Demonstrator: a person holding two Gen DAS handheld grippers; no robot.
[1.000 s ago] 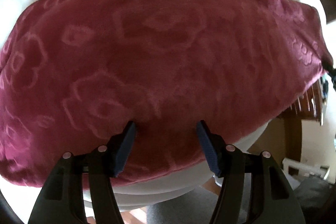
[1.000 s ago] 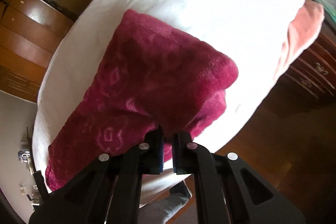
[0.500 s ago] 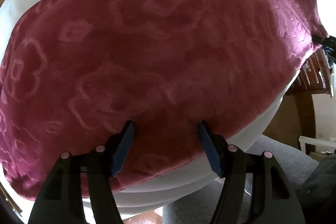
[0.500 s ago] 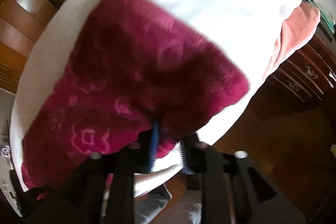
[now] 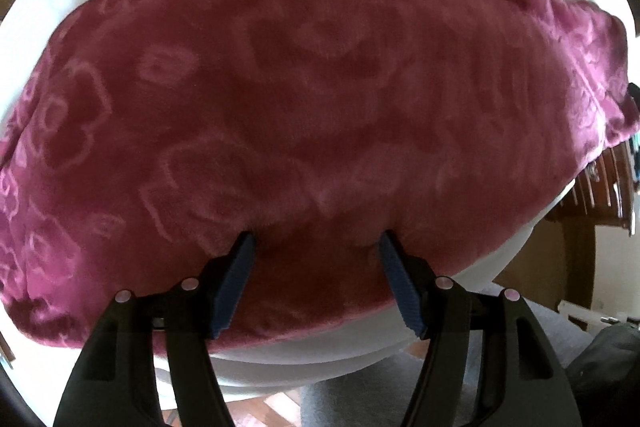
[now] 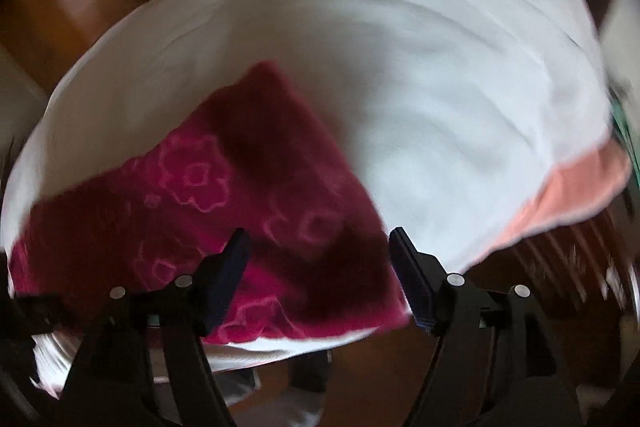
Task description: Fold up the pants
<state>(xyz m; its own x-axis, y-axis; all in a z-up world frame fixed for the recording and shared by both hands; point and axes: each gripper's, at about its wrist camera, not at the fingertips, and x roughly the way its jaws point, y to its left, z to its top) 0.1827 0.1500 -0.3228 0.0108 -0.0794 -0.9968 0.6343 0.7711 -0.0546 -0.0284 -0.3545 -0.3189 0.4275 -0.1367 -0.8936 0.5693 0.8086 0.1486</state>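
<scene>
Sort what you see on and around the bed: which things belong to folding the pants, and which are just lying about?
Belongs to the job:
- red pants
- left tool
- right tool

Lying about:
- white bedsheet
- pink cloth
- wooden furniture

Two close downward wrist views, sharing the pants [image 5: 320,115] on the bed [image 6: 420,87].
</scene>
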